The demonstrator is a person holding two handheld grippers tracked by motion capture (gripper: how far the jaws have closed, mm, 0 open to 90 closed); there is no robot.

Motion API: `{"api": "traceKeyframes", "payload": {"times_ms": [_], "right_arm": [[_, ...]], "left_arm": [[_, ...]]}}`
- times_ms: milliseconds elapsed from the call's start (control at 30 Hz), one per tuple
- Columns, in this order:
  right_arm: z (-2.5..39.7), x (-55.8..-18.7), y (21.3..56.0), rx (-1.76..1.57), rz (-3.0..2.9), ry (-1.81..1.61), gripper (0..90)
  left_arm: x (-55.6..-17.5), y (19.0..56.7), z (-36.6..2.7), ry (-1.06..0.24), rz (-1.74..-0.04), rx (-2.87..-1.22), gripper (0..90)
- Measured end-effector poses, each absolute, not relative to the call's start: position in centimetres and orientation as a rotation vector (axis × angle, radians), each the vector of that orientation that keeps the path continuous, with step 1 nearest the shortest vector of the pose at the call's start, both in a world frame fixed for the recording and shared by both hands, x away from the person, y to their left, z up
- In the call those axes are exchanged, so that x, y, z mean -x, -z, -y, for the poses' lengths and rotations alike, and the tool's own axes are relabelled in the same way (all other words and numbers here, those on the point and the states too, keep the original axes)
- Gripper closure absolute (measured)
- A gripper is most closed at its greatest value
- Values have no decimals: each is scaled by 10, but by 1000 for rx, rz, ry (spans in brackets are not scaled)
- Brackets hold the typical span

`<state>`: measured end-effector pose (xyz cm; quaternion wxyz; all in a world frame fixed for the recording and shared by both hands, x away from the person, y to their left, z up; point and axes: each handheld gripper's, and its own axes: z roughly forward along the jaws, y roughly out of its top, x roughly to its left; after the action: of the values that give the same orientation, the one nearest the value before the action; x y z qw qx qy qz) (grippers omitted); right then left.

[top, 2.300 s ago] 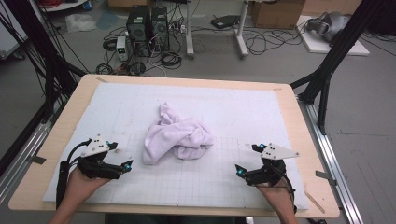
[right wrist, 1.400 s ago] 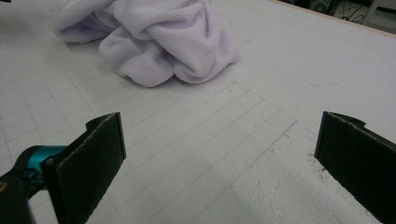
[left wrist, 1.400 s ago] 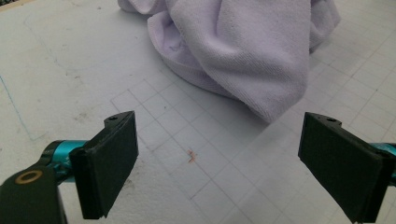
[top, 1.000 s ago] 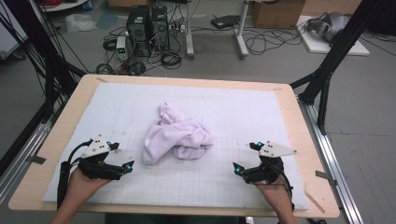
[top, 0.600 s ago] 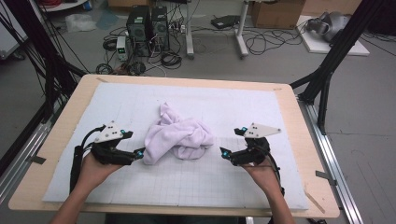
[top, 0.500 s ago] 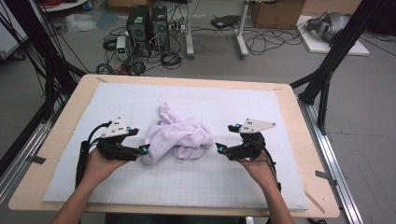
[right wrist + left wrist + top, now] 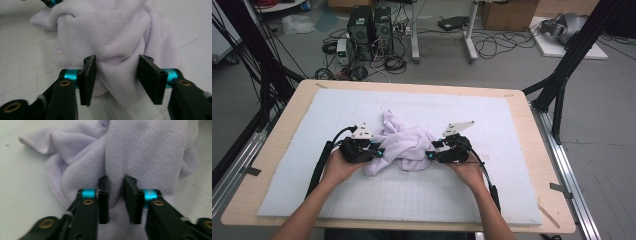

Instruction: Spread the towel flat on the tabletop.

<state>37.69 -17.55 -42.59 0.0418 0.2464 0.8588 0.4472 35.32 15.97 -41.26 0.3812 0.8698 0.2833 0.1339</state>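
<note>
Approaching from opposite sides, the two grippers are meeting a crumpled lavender towel (image 7: 404,145) that is lying near the middle of the white gridded mat (image 7: 512,130) on the wooden table (image 7: 542,165). The left gripper (image 7: 116,195) is pressing into a raised fold, its jaws standing narrowly apart with cloth between them, not yet clamped. The right gripper (image 7: 115,75) is straddling a thick twisted ridge, its jaws standing wide apart around it. Taking hold at two separated folds is likely meant to let the hands draw the bundle open and spread it flat. Both hands are keeping the tools low and nearly level with the mat.
</note>
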Motion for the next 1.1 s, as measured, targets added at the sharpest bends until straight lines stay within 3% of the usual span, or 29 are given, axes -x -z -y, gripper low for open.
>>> {"api": "traceKeyframes", "payload": {"times_ms": [33,167,400,567,667,767,800,833,867,967,1100], "right_arm": [[172,-378,429,-719,-2655,-1361,690],[173,-373,420,-664,-2657,-1344,783],[196,-348,367,-549,-2541,-1420,809],[200,-321,336,-440,-2565,-1409,811],[196,-308,334,-394,-2597,-1373,810],[190,-291,357,-363,-2674,-1357,807],[189,-289,368,-380,-2707,-1338,796],[188,-289,379,-391,-2739,-1327,753],[188,-289,379,-391,-2739,-1327,753],[194,-287,396,-445,-2775,-1388,577],[205,-294,378,-481,-2644,-1493,518]], "left_arm": [[-352,410,-163,-341,-722,-2213,853],[-342,397,-173,-362,-721,-2178,865],[-312,367,-192,-419,-690,-2120,867],[-268,348,-201,-450,-619,-2111,867],[-256,350,-205,-434,-610,-2123,867],[-247,372,-211,-375,-610,-2163,862],[-247,372,-211,-375,-610,-2163,844],[-248,378,-211,-356,-611,-2175,771],[-248,383,-211,-351,-624,-2185,771],[-253,386,-212,-346,-647,-2168,508],[-263,377,-208,-343,-624,-2143,441]]}}
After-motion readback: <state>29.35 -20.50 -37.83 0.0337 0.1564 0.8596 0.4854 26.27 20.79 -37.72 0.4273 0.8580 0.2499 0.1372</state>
